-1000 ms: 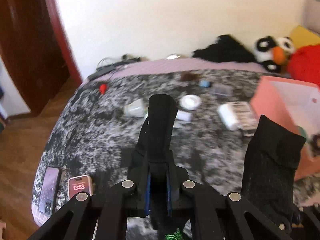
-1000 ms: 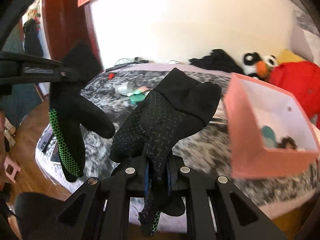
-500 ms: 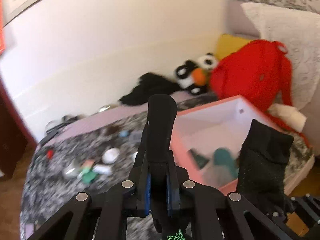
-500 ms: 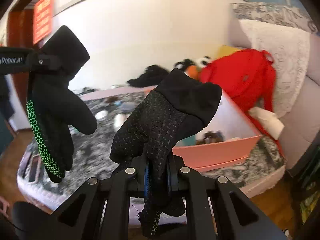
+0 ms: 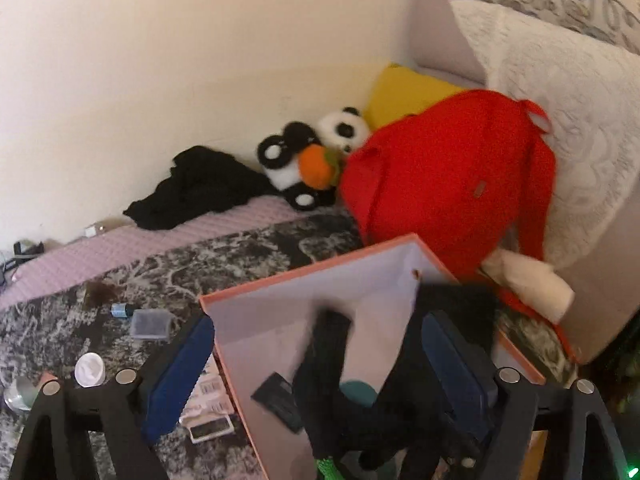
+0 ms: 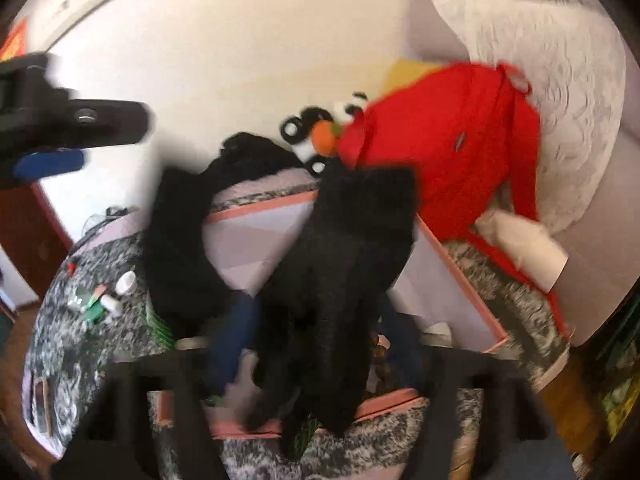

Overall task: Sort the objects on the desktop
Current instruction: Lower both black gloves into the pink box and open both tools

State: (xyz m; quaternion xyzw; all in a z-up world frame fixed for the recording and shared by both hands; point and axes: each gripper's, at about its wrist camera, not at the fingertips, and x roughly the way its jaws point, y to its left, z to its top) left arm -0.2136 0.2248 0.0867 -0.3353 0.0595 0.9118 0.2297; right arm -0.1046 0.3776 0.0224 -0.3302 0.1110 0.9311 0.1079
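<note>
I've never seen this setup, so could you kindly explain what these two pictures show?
A person holds two hand-held grippers, each with a fisheye camera looking along its fingers. One picture is from the left gripper, the other, blurred, from the right gripper. Both stand open over a pink box on a bed. A left glove and a right glove, both black, sit loose between the fingers. A white cap lies on the bed; a panda and a red backpack sit behind.
</note>
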